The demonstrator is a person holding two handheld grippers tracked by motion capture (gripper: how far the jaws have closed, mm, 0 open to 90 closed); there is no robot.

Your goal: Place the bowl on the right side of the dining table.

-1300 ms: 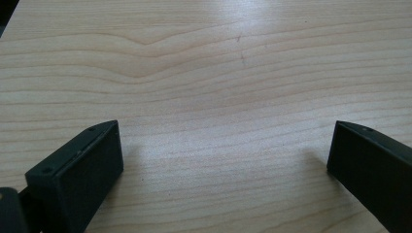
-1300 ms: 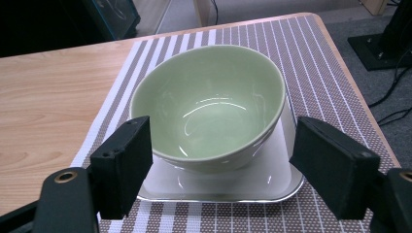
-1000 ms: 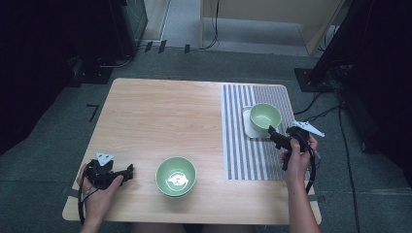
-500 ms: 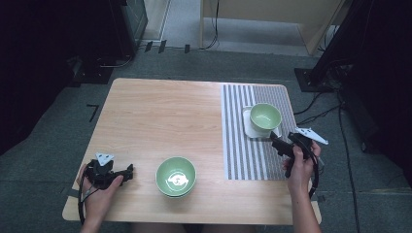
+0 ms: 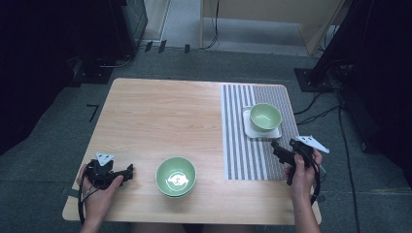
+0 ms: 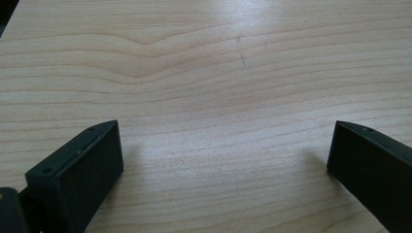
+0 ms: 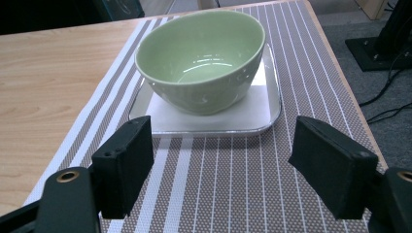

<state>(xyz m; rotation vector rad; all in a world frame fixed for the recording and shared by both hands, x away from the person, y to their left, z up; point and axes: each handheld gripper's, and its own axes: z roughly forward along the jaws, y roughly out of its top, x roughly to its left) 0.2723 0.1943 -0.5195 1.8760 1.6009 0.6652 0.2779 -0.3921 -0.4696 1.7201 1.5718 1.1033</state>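
Bowl (image 7: 203,58), pale green, sits directly ahead of the right tool (image 7: 221,162), beyond its tips and apart from them, centred between the two jaws as seen in the right gripper view. Right tool: jaws spread wide, nothing between them, striped mat (image 7: 233,184) under the gap. Bowl rests tilted on a white square plate (image 7: 265,114); the plate's near rim lies just past the jaw tips. Plate sits on the striped mat, which covers the right end of the counter (image 5: 160,116).

High view: right tool (image 5: 278,149) is held by the person's right hand (image 5: 302,167) at the near edge of the mat, jaws pointing toward the bowl (image 5: 265,117), small gap between tips and plate (image 5: 250,127).

Left tool (image 6: 223,160): jaws wide apart, empty, bare wood of the counter between and ahead of them. In the high view the left tool (image 5: 127,171) rests low at the near left corner of the counter, held by the left hand (image 5: 99,191), jaws pointing toward a second green bowl (image 5: 176,176). That bowl stands near the jaw tips, clear of them, on bare wood, well apart from the right tool and the mat.
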